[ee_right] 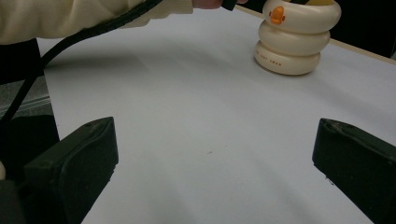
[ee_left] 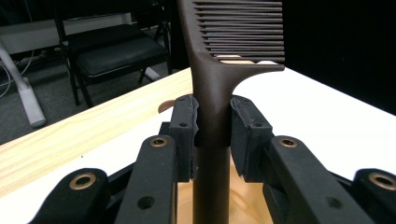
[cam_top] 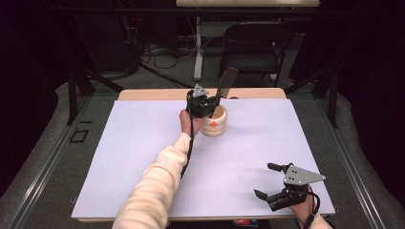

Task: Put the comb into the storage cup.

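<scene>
**Left claw clamped on comb, over the cup**

Left claw (cam_top: pixel 206 106) is grasping a dark comb (cam_top: pixel 226 84) by its handle. In the left gripper view both pads (ee_left: pixel 185 135) press flat on the handle (ee_left: pixel 212 121), one each side, jaws mostly closed around it. Comb stands near upright, teeth on top, tilted a touch toward 1 o'clock in the high view. Its lower end hangs inside or just above the mouth of the cream ribbed cup (cam_top: pixel 214 122); can't tell if it touches bottom.

Right claw (cam_top: pixel 270 183) is released, jaws wide apart, nothing between them. It sits at about 5 o'clock on the white mat (cam_top: pixel 143 143), well apart from the cup. Right gripper view has bare mat between the pads and the cup (ee_right: pixel 292 39) far off at 1 o'clock.

Cup stands near the far edge of the mat, roughly 12 o'clock from centre, with an orange duck mark on its side.

Step in hand, my read: standing the comb in the cup.
- Keep the handle vertical and centred over the opening.
- Lower straight, no side push; the cup looks light and could tip or slide.
- Release only once the end is seated, then pull the claw up and clear of the teeth.
- Right claw is free to steady the cup if it shifts.
</scene>
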Demonstrator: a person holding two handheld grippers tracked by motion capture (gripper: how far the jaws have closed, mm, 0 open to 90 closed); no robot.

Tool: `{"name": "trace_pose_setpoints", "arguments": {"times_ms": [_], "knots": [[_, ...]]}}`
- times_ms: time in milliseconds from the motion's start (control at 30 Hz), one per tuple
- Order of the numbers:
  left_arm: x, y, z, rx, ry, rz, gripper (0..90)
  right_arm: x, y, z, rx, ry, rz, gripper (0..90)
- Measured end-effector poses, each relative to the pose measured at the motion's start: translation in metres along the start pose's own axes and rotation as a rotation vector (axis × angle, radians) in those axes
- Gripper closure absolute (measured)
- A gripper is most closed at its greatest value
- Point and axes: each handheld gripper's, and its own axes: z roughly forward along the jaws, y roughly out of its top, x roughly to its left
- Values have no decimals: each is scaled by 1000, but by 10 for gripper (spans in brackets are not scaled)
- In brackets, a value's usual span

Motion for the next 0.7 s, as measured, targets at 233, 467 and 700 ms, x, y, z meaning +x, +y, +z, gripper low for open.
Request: {"name": "trace_pose_setpoints", "arguments": {"times_ms": [233, 467, 700], "knots": [[-1, -2, 1, 11, -3, 6, 723, 0, 0, 0, 1, -1, -1, 0], [0, -5, 1, 23, 0, 9, 723, 0, 0, 0, 1, -1, 0, 0], [0, -7, 3, 31, -4, 10, 723, 0, 0, 0, 1, -2, -1, 0]]}}
